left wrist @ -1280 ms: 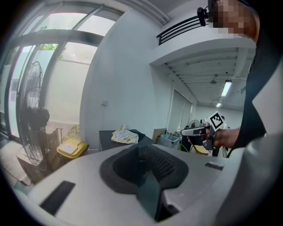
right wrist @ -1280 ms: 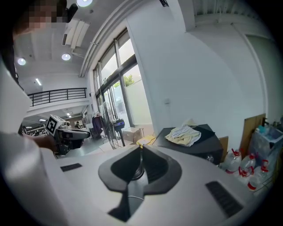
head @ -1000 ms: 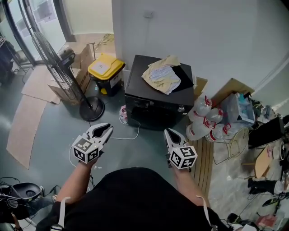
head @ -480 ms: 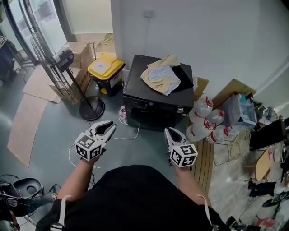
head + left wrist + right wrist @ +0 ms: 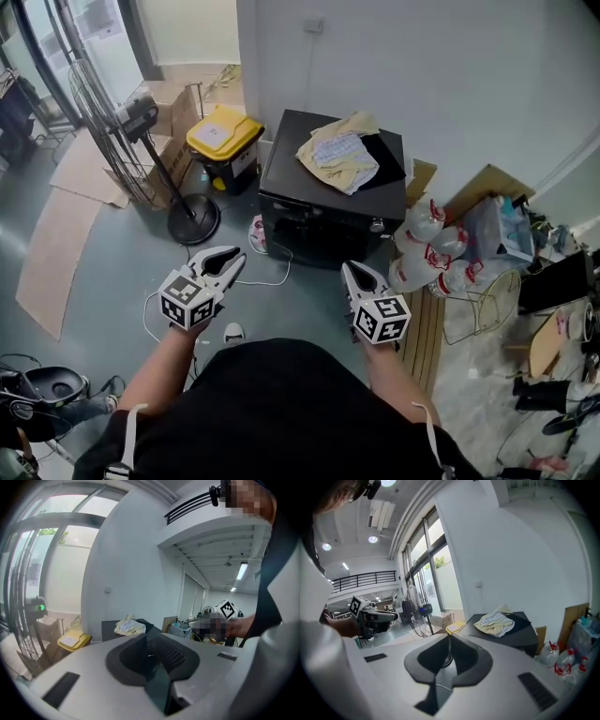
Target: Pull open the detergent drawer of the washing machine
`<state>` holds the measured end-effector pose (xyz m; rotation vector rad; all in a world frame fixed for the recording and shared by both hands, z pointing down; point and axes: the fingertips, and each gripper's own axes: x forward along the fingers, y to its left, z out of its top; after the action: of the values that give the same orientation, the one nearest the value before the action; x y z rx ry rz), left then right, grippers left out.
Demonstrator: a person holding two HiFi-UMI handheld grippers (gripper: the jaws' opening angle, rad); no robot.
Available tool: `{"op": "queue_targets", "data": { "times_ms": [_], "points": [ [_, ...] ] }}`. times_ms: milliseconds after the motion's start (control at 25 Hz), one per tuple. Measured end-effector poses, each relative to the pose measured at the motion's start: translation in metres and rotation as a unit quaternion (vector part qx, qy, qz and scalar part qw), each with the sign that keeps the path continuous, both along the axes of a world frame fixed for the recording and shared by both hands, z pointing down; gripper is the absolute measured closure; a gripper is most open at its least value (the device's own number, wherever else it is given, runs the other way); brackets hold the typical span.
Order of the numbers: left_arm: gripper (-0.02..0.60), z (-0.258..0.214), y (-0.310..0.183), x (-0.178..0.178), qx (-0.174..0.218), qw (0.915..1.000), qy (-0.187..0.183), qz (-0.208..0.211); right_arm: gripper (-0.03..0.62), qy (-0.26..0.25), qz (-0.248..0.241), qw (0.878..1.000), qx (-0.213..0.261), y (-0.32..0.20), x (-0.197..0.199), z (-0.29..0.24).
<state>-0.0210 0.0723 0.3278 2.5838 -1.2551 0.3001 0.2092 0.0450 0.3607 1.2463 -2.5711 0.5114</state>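
Note:
The washing machine [image 5: 328, 225] is a low black box against the white wall, with a yellow and checked cloth [image 5: 339, 155] heaped on its lid. Its front faces me; I cannot make out the detergent drawer on it. My left gripper [image 5: 234, 255] hangs over the floor short of the machine's left front corner, jaws shut and empty. My right gripper [image 5: 349, 270] is level with it near the right front, also shut and empty. Neither touches the machine. The left gripper view shows the machine [image 5: 110, 629] far ahead; the right gripper view shows it [image 5: 513, 632] ahead to the right.
A yellow-lidded bin [image 5: 220, 141] stands left of the machine, with a pedestal fan's base [image 5: 192, 220] and flattened cardboard [image 5: 84, 173] beyond. Water jugs [image 5: 427, 248] and a wire basket [image 5: 478, 300] crowd the right side. A white cable [image 5: 272, 277] lies on the floor.
My left gripper has drifted a little forward and right, toward the machine. The right gripper has stayed where it was.

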Motion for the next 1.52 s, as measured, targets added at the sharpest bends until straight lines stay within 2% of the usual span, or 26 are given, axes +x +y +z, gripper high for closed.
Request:
{"op": "queue_targets", "data": {
  "times_ms": [560, 1520],
  "points": [
    [0.511, 0.006, -0.023, -0.032, -0.004, 0.9996, 0.011, 0.025, 0.577, 0.019, 0.027, 0.999, 0.004, -0.016, -0.024, -0.006],
    [0.511, 0.009, -0.136, -0.082, -0.009, 0.9944, 0.018, 0.104, 0.577, 0.03, 0.118, 0.993, -0.001, -0.086, -0.066, -0.006]
  ]
}}
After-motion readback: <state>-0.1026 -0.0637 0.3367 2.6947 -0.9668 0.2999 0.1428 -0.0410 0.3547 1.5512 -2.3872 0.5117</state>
